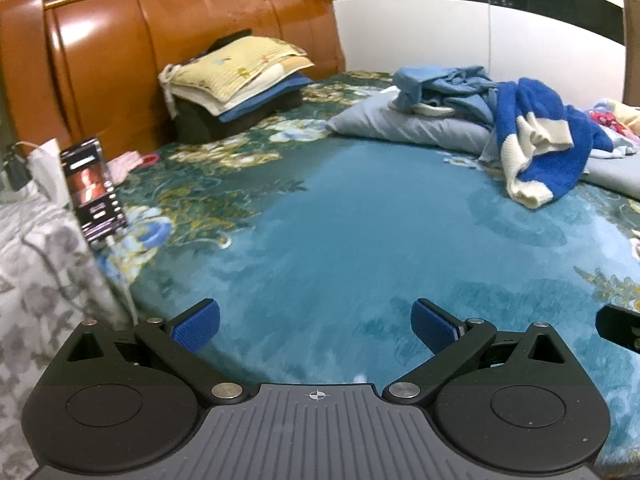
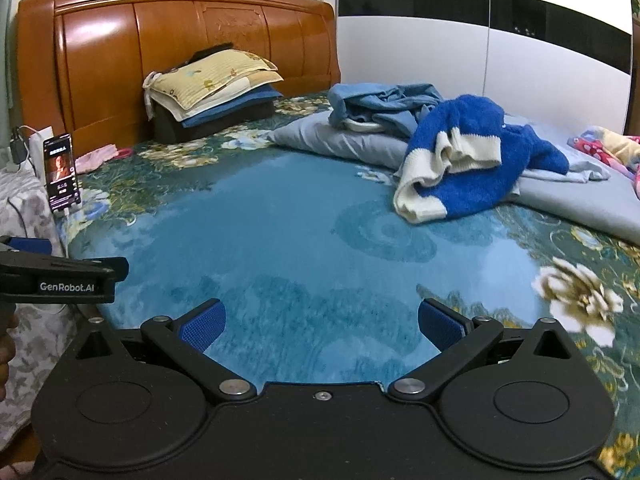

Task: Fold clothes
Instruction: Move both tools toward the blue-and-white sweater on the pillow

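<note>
Left gripper (image 1: 316, 322) and right gripper (image 2: 322, 324) are held wide open, empty, above the bed (image 2: 304, 240). Blue-and-white sweater (image 2: 468, 156) lies crumpled well ahead, right. It is best taken by the hem, then spread flat.

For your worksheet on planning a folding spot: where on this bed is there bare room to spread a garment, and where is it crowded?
The free patch is the plain teal middle of the bedspread, bordered by the phone at left, the folded stack by the headboard, and the blue-and-white sweater at right. The right side is crowded: sweater, light blue clothes, grey pillow.
</note>
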`<control>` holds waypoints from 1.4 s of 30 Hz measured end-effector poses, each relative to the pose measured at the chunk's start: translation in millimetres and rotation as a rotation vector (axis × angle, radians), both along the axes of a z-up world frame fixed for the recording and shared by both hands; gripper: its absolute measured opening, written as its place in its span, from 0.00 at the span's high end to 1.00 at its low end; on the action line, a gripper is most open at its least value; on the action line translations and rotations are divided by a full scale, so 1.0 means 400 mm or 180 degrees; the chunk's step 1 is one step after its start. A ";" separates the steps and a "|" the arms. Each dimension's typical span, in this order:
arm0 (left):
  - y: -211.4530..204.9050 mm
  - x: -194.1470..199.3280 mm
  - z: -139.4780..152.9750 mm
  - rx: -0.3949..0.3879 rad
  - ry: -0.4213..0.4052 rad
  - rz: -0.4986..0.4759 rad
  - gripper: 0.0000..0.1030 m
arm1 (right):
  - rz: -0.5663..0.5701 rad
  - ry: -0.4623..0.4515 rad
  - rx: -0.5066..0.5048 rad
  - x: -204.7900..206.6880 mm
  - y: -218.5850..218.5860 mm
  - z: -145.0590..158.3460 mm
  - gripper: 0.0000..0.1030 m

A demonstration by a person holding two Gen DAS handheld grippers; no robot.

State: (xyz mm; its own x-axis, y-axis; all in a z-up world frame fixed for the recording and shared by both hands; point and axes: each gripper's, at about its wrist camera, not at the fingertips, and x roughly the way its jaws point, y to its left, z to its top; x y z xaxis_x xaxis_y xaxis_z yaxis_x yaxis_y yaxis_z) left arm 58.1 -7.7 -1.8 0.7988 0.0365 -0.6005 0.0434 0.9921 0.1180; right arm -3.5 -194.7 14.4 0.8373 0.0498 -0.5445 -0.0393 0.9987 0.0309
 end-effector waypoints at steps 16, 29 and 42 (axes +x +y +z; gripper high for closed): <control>0.003 0.159 -0.014 -0.0157 0.0017 0.0083 0.00 | -0.0006 -0.0174 0.0096 0.148 -0.061 -0.013 0.01; 0.007 0.260 -0.011 -0.0261 -0.0094 0.0191 0.00 | -0.0075 -0.0181 0.0181 0.254 -0.103 -0.032 0.01; -0.016 0.362 -0.029 -0.0419 0.0047 0.0132 0.00 | 0.0059 -0.0168 -0.0056 0.363 -0.111 -0.043 0.01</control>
State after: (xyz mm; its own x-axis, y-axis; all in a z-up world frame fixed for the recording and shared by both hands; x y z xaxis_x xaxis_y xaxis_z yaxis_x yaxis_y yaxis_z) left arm 203.1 -14.0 -13.5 0.7893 -0.0108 -0.6139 0.0029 0.9999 -0.0138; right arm 141.5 -239.2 -2.8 0.8639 0.0564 -0.5005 -0.0590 0.9982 0.0108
